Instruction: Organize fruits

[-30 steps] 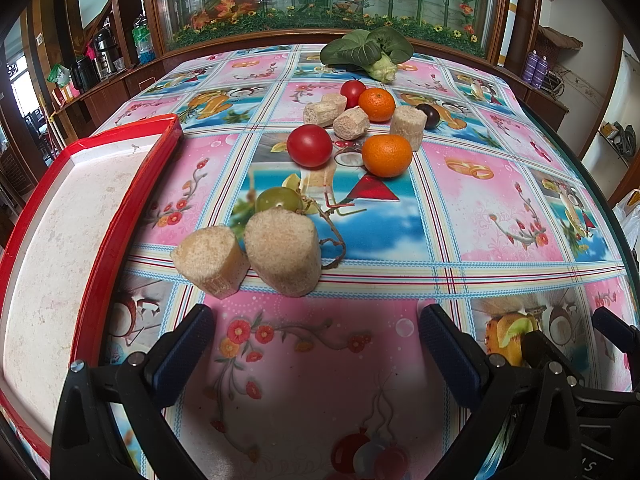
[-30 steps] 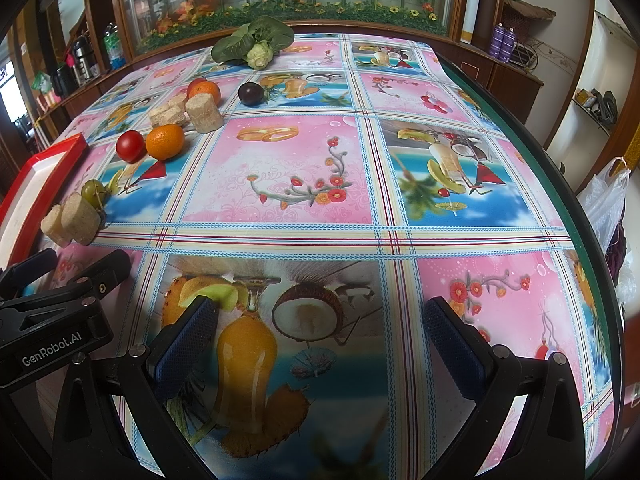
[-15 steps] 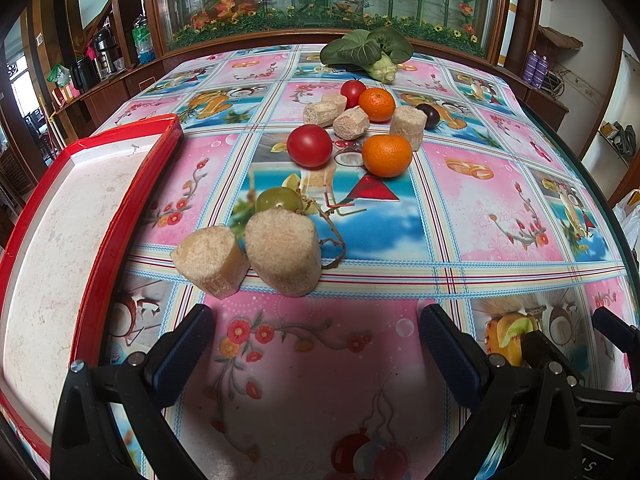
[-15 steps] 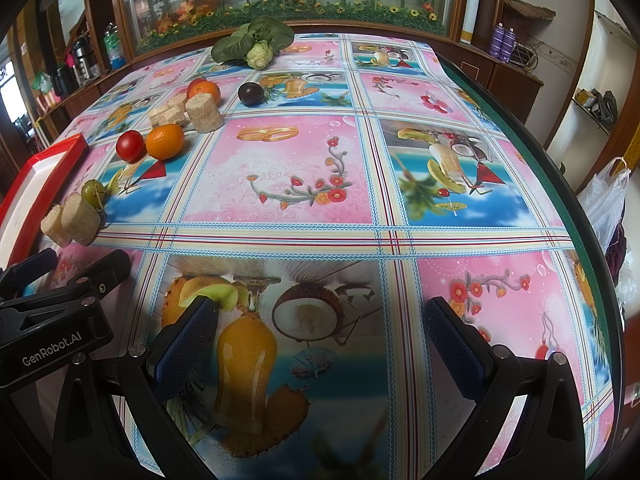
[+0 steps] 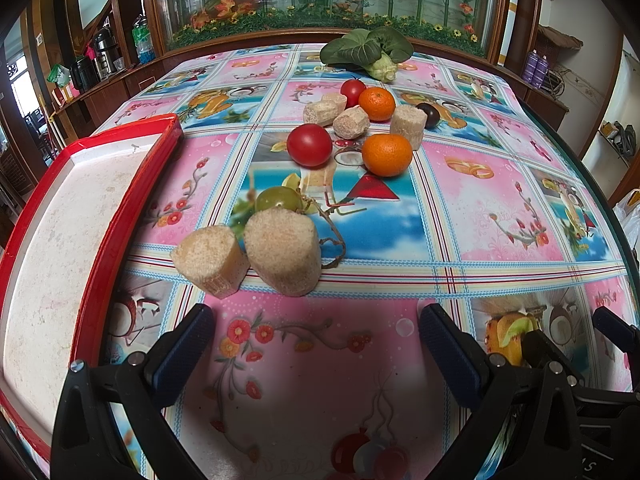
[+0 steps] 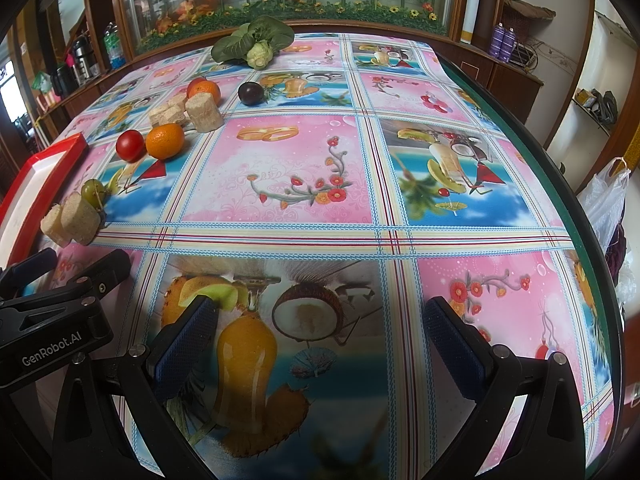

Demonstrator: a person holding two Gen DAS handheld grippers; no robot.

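Looks like nothing's been sorted yet, so we're right at the start. The red tray (image 5: 132, 184) along the left edge of the counter (image 5: 480, 208) has nothing in it, and all the fruit sits loose on the cloth.

Both hand-held grippers are wide open and holding nothing. The left hand-held gripper (image 5: 316, 344) hovers at the near edge, just short of two beige cut chunks (image 5: 280, 252) (sugarcane maybe? can't really tell) that touch each other, with a green grape (image 5: 278, 199) on a twig right behind them. Further toward the middle there's a tomato (image 5: 310, 145) and an orange (image 5: 387, 155) side by side, then more chunks, a second tomato (image 5: 353, 89), a second orange (image 5: 376, 103), a dark plum (image 5: 429, 115), and leafy greens (image 5: 366, 53) by the far edge.

The right hand-held gripper (image 6: 320, 336) is over bare cloth, well apart from everything.

My guess for the next move: left one slides forward, straddles the nearest chunk, closes on it, and carries it left into the tray. Those two touch, so it'll need to come in clean.
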